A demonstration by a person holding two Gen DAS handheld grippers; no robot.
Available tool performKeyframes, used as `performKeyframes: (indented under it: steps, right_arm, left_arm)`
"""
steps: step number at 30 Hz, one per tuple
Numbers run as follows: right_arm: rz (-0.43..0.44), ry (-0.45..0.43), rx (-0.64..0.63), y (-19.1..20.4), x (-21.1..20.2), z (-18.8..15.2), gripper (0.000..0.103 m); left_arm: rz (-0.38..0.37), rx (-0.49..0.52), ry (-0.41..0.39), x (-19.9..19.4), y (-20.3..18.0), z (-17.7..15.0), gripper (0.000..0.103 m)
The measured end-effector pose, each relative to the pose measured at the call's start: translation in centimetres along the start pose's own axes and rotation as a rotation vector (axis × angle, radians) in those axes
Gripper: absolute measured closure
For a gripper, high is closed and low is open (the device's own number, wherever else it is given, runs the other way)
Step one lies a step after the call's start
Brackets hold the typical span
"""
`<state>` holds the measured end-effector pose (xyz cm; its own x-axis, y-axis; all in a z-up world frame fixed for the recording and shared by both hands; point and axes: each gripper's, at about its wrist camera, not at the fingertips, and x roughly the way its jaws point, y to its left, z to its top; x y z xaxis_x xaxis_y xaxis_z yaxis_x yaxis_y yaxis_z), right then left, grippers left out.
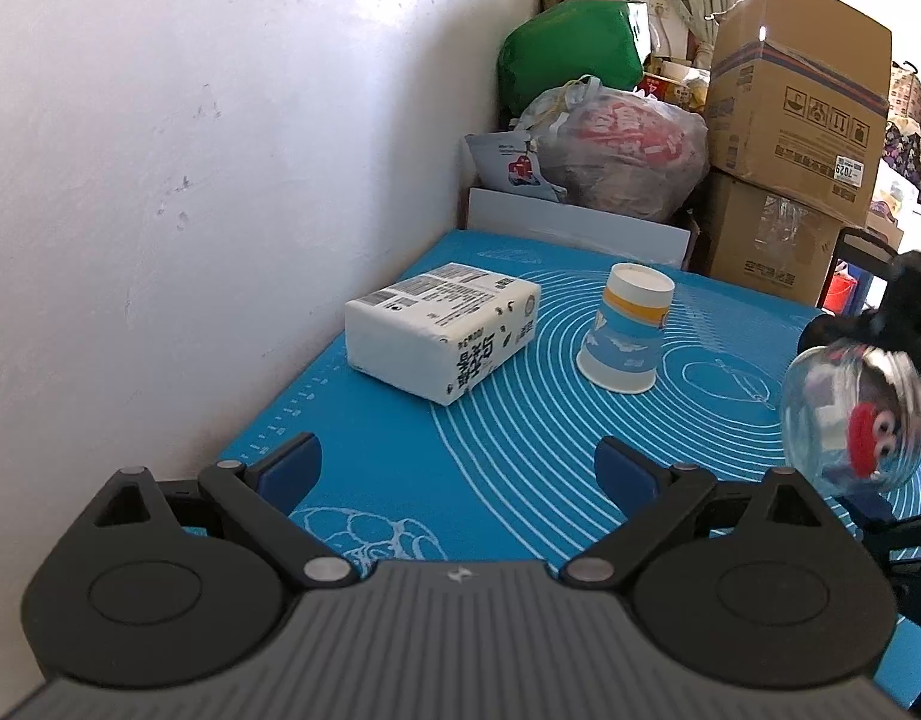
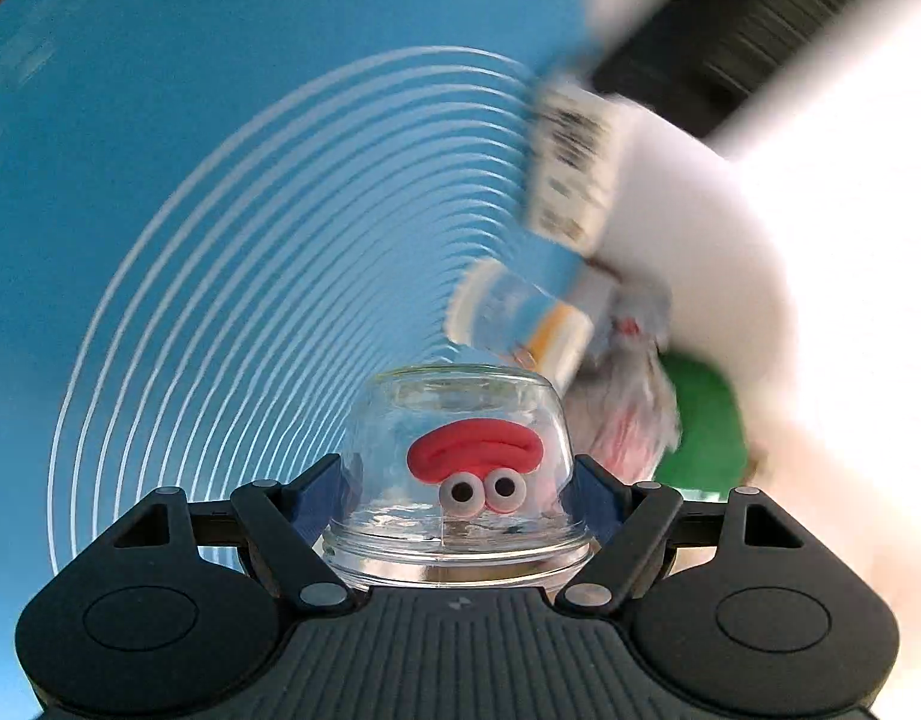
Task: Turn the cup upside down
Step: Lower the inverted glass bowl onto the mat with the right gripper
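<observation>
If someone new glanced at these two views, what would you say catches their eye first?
Probably the glass cup with a red mouth and googly eyes, clamped in the right gripper and turned over above the blue mat. Next, the paper cup standing upside down mid-mat, beside a white tissue pack near the wall. The left gripper is open and holds nothing.

The cup (image 2: 460,468) is clear glossy glass, with a matt red, clay-like mouth and two eyes on its wall. The right claw (image 2: 460,495) has matt black plastic arms and blue pads (image 2: 322,495); the left claw (image 1: 457,474) looks the same. The mat (image 1: 730,372) is smooth matt blue with white printed lines. The paper cup (image 1: 627,328) looks matt, the tissue pack (image 1: 442,330) wrapped in slightly shiny film, the wall (image 1: 190,150) rough white paint
</observation>
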<state>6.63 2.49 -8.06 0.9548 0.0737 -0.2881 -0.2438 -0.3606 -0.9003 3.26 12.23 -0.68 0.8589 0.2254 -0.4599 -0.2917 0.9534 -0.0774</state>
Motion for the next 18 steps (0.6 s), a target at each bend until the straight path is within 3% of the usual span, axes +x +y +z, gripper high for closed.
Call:
performKeyframes:
  steps: [12, 15, 18]
  right_arm:
    - [0.057, 0.071, 1.061, -3.6, 0.8, -7.9, 0.025]
    - [0.1, 0.098, 1.288, -2.9, 1.2, -10.5, 0.025]
    - [0.104, 0.112, 1.419, -1.7, 1.5, -12.3, 0.025]
  left_arm:
    - [-0.024, 0.039, 0.021, 1.0, -2.9, 0.3, 0.006]
    - [-0.008, 0.075, 0.008, 0.9, -3.9, 0.1, 0.006]
    - [-0.016, 0.103, 0.01, 0.8, -4.6, 0.0, 0.006]
